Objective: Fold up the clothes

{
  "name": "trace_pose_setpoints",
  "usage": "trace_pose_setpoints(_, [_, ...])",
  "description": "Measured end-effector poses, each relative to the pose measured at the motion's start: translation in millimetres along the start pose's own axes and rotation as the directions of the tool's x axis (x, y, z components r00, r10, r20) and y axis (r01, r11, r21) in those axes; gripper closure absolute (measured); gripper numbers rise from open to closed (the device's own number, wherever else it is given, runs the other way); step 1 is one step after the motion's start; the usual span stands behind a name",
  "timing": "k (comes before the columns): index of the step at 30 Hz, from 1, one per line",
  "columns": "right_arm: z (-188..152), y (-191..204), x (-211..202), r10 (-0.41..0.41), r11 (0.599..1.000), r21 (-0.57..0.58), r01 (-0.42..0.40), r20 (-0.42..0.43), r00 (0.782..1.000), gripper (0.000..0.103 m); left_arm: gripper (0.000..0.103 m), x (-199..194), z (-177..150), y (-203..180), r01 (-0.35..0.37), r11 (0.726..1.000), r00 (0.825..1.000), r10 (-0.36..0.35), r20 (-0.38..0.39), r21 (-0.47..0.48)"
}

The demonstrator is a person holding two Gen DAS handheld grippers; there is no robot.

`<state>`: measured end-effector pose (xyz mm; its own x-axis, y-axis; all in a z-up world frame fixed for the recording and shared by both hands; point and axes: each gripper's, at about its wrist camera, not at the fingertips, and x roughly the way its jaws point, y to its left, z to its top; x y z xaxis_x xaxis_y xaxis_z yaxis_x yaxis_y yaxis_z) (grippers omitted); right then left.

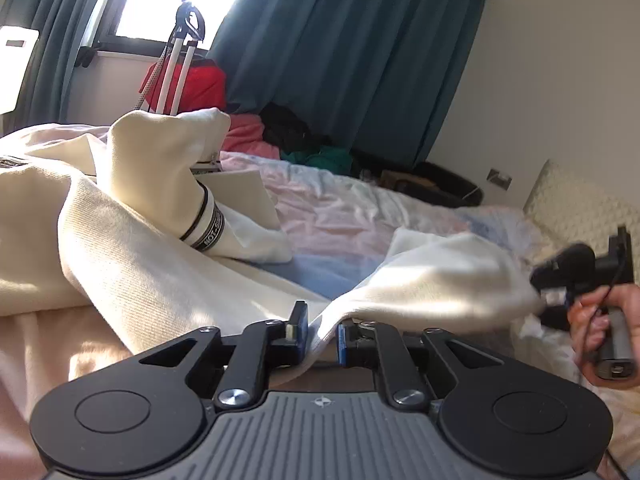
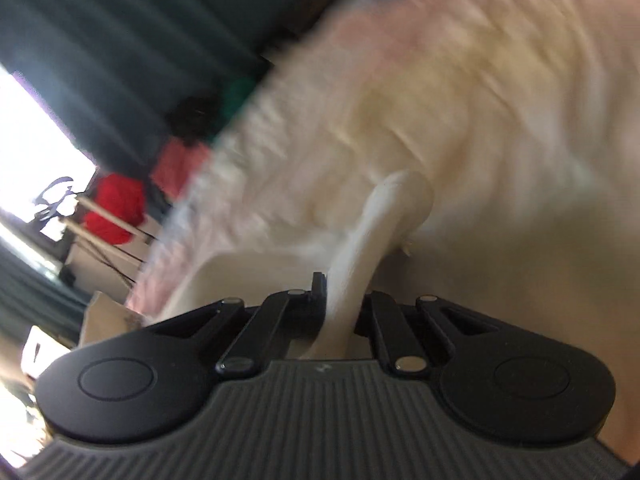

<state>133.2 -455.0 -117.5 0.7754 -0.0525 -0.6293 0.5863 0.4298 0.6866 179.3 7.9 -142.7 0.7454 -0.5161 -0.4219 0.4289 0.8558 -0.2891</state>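
A cream sweatshirt (image 1: 132, 264) lies spread on the bed, one sleeve with a black-striped cuff (image 1: 208, 226) folded up over it. My left gripper (image 1: 322, 334) is shut on the sweatshirt's hem edge, low over the bed. My right gripper (image 1: 552, 298) shows at the right edge in a hand, against another part of the same hem. In the right wrist view, which is blurred and tilted, that gripper (image 2: 344, 294) is shut on a fold of the cream sweatshirt (image 2: 372, 232).
The bed has a pale pink and blue sheet (image 1: 340, 216) and a cream pillow (image 1: 580, 200) at right. A heap of pink, black and green clothes (image 1: 296, 140) lies at the far edge. A red bag (image 1: 192, 84) and white poles (image 1: 176, 64) stand by the window with teal curtains (image 1: 352, 52).
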Motion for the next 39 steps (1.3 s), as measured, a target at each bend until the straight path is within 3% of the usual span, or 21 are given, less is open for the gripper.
trace_pose_setpoints(2, [-4.6, -21.4, 3.5, 0.013, 0.992, 0.125, -0.005, -0.066, 0.998, 0.096, 0.080, -2.5, -4.3, -22.1, -0.023, 1.000, 0.999, 0.023, -0.037, -0.005])
trace_pose_setpoints(4, [-9.6, -28.1, 3.6, 0.039, 0.983, 0.184, -0.024, -0.075, 0.996, 0.096, 0.056, -12.3, -3.5, -18.6, -0.038, 0.997, 0.997, 0.033, -0.073, -0.067])
trace_pose_setpoints(6, [-15.0, -26.4, 1.9, 0.055, 0.982, 0.183, -0.042, -0.069, 0.996, 0.095, 0.043, -28.1, -1.8, -6.6, -0.056, 0.984, 0.996, 0.043, -0.080, -0.167])
trace_pose_setpoints(9, [-15.6, -29.6, 3.2, 0.071, 0.978, 0.200, -0.054, -0.078, 0.994, 0.095, 0.013, -55.5, -3.3, 26.5, -0.096, 0.920, 0.995, 0.075, -0.070, -0.379])
trace_pose_setpoints(10, [-14.7, -30.0, 3.8, 0.073, 0.976, 0.213, -0.054, -0.084, 0.994, 0.095, 0.011, -64.6, -3.8, 37.5, -0.107, 0.888, 0.994, 0.086, -0.069, -0.447])
trace_pose_setpoints(12, [-12.8, -33.5, 2.8, 0.087, 0.966, 0.249, -0.062, -0.091, 0.992, 0.095, 0.011, -80.3, -6.9, 61.9, -0.126, 0.808, 0.992, 0.114, -0.058, -0.576])
trace_pose_setpoints(14, [-11.4, -34.9, 2.5, 0.108, 0.960, 0.268, -0.081, -0.091, 0.990, 0.095, 0.011, -88.9, -15.8, 93.0, -0.132, 0.702, 0.987, 0.162, -0.023, -0.699])
trace_pose_setpoints(16, [-9.1, -31.7, 5.6, 0.118, 0.962, 0.255, -0.092, -0.086, 0.989, 0.095, 0.012, -97.5, -24.7, 124.2, -0.125, 0.580, 0.977, 0.215, 0.003, -0.805])
trace_pose_setpoints(20, [-7.3, -29.6, 9.9, 0.120, 0.962, 0.253, -0.099, -0.070, 0.990, 0.094, 0.013, -114.1, -41.4, 184.0, -0.060, 0.308, 0.949, 0.313, 0.042, -0.949])
trace_pose_setpoints(21, [-7.2, -30.4, 11.3, 0.123, 0.960, 0.261, -0.102, -0.067, 0.990, 0.094, 0.014, -117.0, -43.7, 194.7, -0.012, 0.256, 0.946, 0.316, 0.072, -0.967])
trace_pose_setpoints(22, [-7.3, -31.3, 12.1, 0.125, 0.958, 0.266, -0.105, -0.061, 0.990, 0.094, 0.017, -120.8, -44.1, 203.4, 0.018, 0.224, 0.938, 0.333, 0.093, -0.974])
trace_pose_setpoints(26, [-8.6, -35.8, 16.0, 0.134, 0.944, 0.306, -0.123, -0.015, 0.991, 0.094, 0.028, -136.4, -40.3, 230.8, 0.039, 0.183, 0.908, 0.404, 0.112, -0.982])
trace_pose_setpoints(27, [-8.0, -36.4, 17.6, 0.140, 0.941, 0.313, -0.132, -0.003, 0.990, 0.094, 0.036, -140.7, -39.2, 237.5, 0.031, 0.172, 0.907, 0.408, 0.100, -0.985])
trace_pose_setpoints(28, [-6.7, -36.6, 19.2, 0.144, 0.941, 0.309, -0.139, 0.007, 0.990, 0.094, 0.054, -145.8, -37.8, 244.1, 0.015, 0.160, 0.911, 0.405, 0.080, -0.987])
trace_pose_setpoints(29, [-5.1, -36.6, 20.6, 0.147, 0.942, 0.302, -0.145, 0.015, 0.989, 0.094, 0.062, -151.6, -35.3, 248.2, -0.008, 0.164, 0.908, 0.415, 0.062, -0.986])
trace_pose_setpoints(31, [-1.5, -36.4, 23.2, 0.149, 0.945, 0.289, -0.152, 0.035, 0.988, 0.095, 0.085, -167.4, -26.5, 250.6, -0.073, 0.207, 0.885, 0.464, 0.033, -0.976])
trace_pose_setpoints(34, [4.6, -35.8, 26.6, 0.128, 0.952, 0.273, -0.141, 0.067, 0.990, 0.097, 0.090, -196.9, -4.8, 245.9, -0.151, 0.284, 0.848, 0.530, 0.024, -0.947])
trace_pose_setpoints(37, [12.3, -34.6, 30.2, 0.073, 0.965, 0.247, -0.093, 0.089, 0.993, 0.097, 0.091, -227.1, 21.7, 239.6, -0.202, 0.354, 0.835, 0.550, 0.029, -0.913])
trace_pose_setpoints(39, [18.3, -34.8, 25.9, 0.053, 0.968, 0.238, -0.084, 0.133, 0.990, 0.097, 0.092, -248.4, 33.7, 235.9, -0.228, 0.391, 0.844, 0.535, 0.018, -0.892])
